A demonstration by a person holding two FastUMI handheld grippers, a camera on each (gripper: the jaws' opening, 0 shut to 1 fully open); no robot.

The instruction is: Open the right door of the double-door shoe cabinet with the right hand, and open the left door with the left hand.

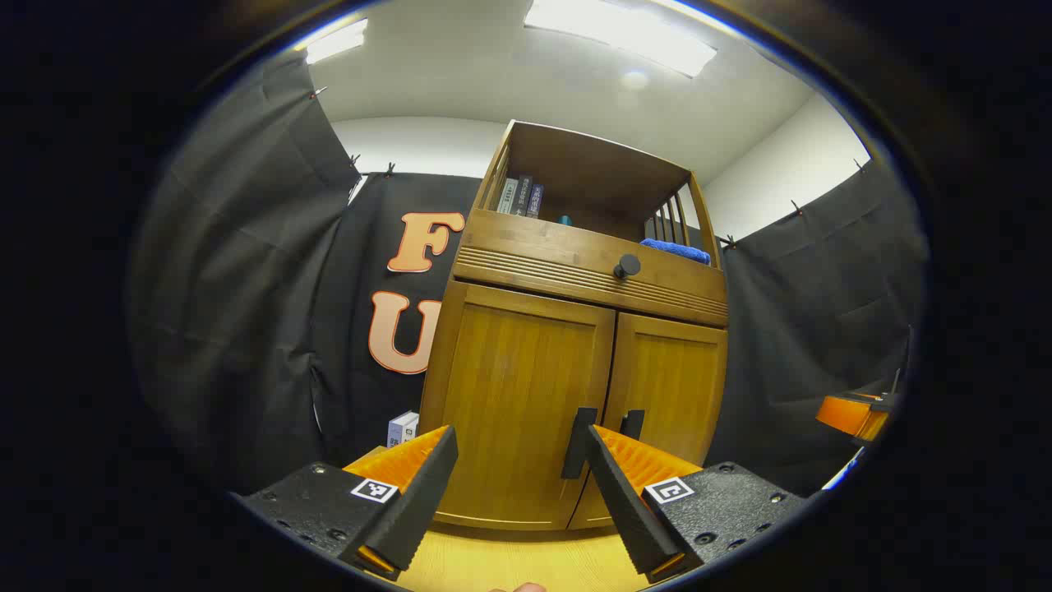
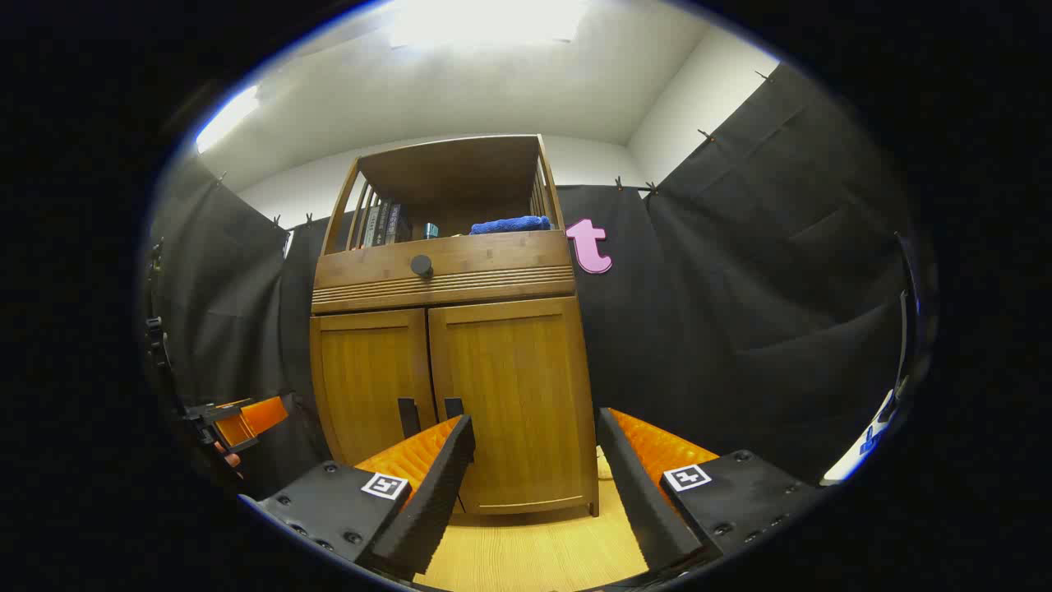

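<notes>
The wooden shoe cabinet stands ahead with both doors closed. In the left gripper view its left door fills the middle and its right door lies beyond, each with a dark vertical handle near the centre seam. My left gripper is open in front of the left door, holding nothing. In the right gripper view the right door faces me beside the left door, with the right door's handle just left of my fingers. My right gripper is open and empty, short of the door.
Above the doors is a drawer with a round black knob. The open shelf on top holds books and a blue cloth. A small box sits on the floor left of the cabinet. Black cloth walls close in on both sides.
</notes>
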